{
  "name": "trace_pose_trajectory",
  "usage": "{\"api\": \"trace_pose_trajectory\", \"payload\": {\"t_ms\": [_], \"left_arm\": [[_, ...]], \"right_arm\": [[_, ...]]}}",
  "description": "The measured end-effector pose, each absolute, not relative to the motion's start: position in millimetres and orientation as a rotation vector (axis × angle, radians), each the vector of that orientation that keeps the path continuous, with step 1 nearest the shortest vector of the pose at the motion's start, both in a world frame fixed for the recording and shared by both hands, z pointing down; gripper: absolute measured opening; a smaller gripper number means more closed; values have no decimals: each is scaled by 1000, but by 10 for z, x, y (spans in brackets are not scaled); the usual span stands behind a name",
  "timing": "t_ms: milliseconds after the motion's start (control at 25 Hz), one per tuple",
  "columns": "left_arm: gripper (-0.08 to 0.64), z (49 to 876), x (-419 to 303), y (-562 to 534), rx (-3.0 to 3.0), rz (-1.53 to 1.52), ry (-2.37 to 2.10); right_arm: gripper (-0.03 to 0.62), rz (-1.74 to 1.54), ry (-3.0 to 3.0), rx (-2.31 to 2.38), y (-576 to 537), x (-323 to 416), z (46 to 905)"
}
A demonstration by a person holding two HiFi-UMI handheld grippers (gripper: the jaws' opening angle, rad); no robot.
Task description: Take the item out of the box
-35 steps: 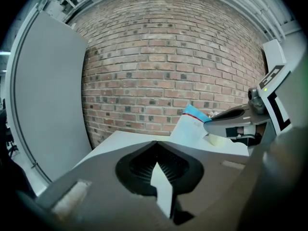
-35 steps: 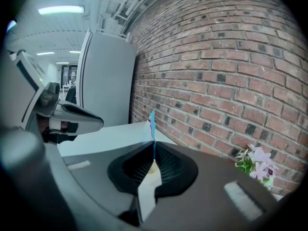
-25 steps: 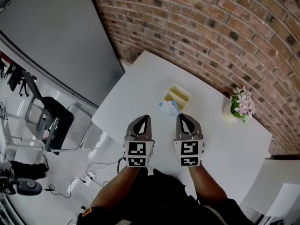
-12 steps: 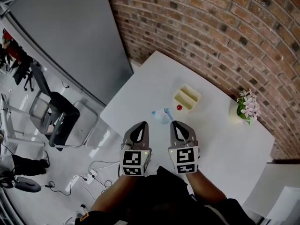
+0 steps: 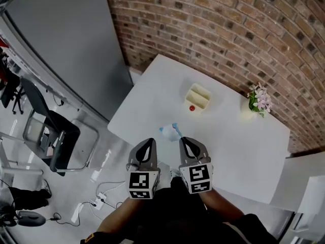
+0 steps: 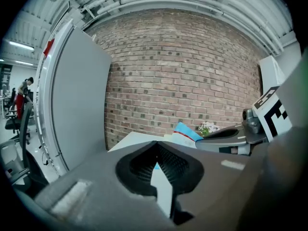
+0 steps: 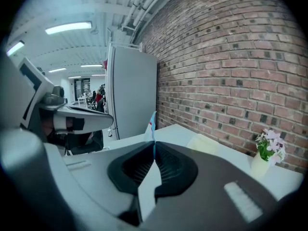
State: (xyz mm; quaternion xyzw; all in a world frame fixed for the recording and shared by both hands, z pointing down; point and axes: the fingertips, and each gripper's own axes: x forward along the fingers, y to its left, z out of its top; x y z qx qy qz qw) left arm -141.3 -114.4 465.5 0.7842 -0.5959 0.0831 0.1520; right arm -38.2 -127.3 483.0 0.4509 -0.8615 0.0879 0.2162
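Right claw [image 5: 181,139] clamped on a thin blue-white packet [image 5: 169,131], held over the near tabletop [image 5: 238,146] edge, well apart from the cream box [image 5: 199,96] farther off. Left claw [image 5: 151,142] closed, empty, just left.

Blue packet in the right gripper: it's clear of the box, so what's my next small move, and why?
Probably lower the right gripper and set the blue packet on the bare table near its front edge, then release. Its jaws pinch the packet, held up well clear of the cream box; the left gripper is shut, empty.
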Motion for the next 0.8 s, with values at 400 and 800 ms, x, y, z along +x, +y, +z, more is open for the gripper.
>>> {"api": "trace_pose_trajectory", "payload": {"t_ms": [400, 800], "left_arm": [[5, 4595, -1680, -481, 2358, 229, -1570], [5, 4491, -1514, -154, 2438, 220, -1509]], "right_arm": [[11, 285, -2347, 1380, -502, -577, 4734], [9, 317, -2354, 1425, -75, -424, 4609]]}}
